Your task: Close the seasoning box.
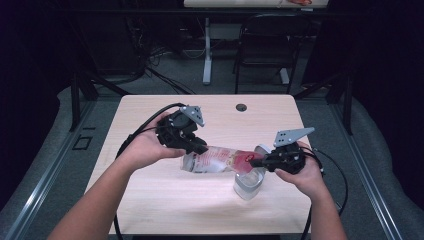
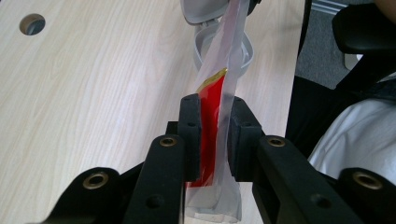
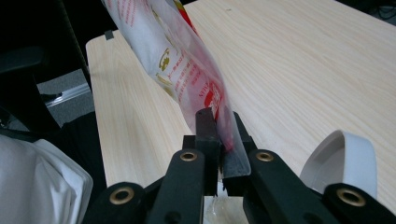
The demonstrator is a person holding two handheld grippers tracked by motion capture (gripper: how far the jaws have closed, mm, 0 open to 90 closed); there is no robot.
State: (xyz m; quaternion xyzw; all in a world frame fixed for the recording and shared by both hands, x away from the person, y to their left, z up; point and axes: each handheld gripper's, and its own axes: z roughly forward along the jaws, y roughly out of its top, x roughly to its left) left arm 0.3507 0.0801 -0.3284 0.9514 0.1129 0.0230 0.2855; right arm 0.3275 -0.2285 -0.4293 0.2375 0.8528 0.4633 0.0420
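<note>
Two black hand-held grippers, left hand-held gripper point(image 1: 200, 148), right hand-held gripper point(image 1: 255, 162), grey three-cornered top plates, brass-ringed screw holes, trailing black cables, bare forearms

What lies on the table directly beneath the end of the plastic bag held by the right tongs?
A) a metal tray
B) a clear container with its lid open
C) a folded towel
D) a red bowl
B: in the high view a clear container with its lid flipped open sits under the plastic bag, at the end pinched by the right tongs.
</note>
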